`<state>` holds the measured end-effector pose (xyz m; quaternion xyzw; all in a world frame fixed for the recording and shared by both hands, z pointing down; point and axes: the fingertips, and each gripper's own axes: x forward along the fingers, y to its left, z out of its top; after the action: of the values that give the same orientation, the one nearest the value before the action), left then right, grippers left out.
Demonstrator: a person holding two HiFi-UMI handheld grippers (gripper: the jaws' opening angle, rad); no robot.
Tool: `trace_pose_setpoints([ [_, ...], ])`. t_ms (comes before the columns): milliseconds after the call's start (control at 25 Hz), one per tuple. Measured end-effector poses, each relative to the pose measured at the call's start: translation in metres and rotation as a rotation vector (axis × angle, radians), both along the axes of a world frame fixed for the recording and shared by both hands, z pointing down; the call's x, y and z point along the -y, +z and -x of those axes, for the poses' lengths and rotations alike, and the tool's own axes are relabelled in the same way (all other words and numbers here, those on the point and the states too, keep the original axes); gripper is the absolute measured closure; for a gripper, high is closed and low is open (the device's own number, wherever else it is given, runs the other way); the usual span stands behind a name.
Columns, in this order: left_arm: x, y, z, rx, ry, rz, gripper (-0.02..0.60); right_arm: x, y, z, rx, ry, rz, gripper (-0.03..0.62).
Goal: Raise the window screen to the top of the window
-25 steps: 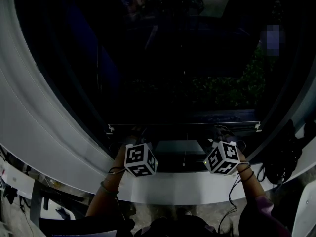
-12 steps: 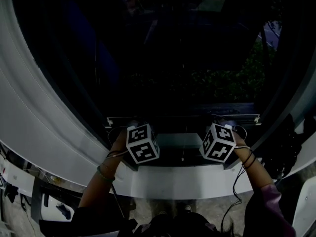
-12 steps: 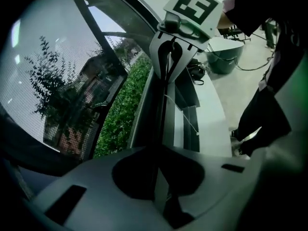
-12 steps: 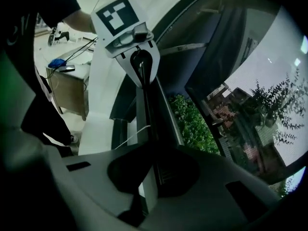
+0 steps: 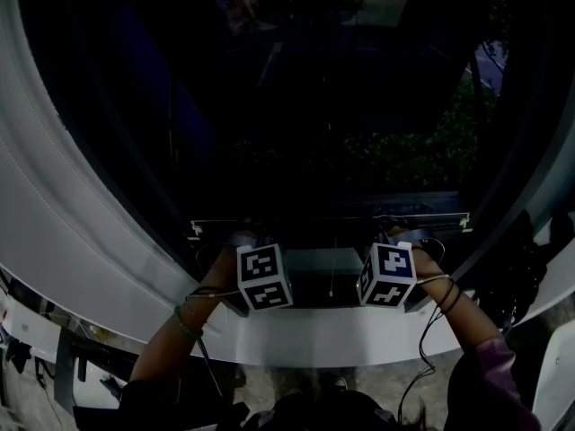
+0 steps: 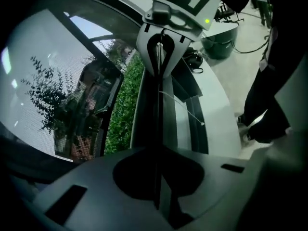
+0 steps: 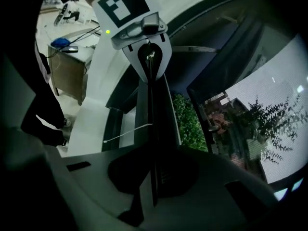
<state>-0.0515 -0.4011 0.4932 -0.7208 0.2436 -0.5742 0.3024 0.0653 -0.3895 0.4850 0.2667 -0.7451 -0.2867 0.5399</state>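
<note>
The window screen's bottom rail (image 5: 331,224) runs as a thin pale bar low across the dark window. My left gripper (image 5: 246,237) and right gripper (image 5: 396,235) are both shut on it, each about a quarter of the way in from its end. In the left gripper view the rail (image 6: 157,105) is a dark strip pinched in my left gripper (image 6: 158,177) and reaching the right gripper (image 6: 162,57) opposite. The right gripper view mirrors this: rail (image 7: 153,109), right gripper (image 7: 153,177), left gripper (image 7: 149,57). Mesh (image 6: 72,95) covers the outdoor view.
A white curved sill (image 5: 323,335) lies just below my hands. A thin white pull cord (image 6: 188,112) hangs from the rail. A dark bag (image 5: 517,281) sits on the sill at the right. A bin (image 6: 219,40) and a desk (image 7: 67,61) stand in the room behind.
Both grippers have stayed clamped on the rail and tilted, so their marker cubes now face the camera more squarely. The rail sits slightly higher above the sill.
</note>
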Motion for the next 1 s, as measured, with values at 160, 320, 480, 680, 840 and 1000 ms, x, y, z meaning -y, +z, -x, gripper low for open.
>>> trace_pose_setpoints([
  [160,0.000,0.000,-0.001,-0.077,-0.013,0.079,0.563,0.000,-0.001,0.000,0.012,0.021,0.134,0.569],
  [320,-0.006,-0.001,-0.001,-0.083,0.008,0.144,0.560,-0.005,-0.001,0.001,-0.018,0.013,0.175,0.569],
  [480,0.003,0.002,0.001,0.091,0.018,-0.020,0.568,0.002,0.001,0.002,-0.088,0.049,0.097,0.569],
  [680,0.006,0.002,-0.006,0.141,-0.051,0.070,0.571,0.002,-0.001,-0.002,-0.123,0.115,0.237,0.569],
  [840,-0.005,-0.001,-0.005,0.010,-0.008,0.174,0.565,-0.003,-0.001,0.001,-0.117,0.068,0.241,0.569],
  [1000,-0.007,0.001,-0.004,0.029,0.023,0.086,0.565,-0.005,0.001,0.002,-0.114,0.016,0.095,0.569],
])
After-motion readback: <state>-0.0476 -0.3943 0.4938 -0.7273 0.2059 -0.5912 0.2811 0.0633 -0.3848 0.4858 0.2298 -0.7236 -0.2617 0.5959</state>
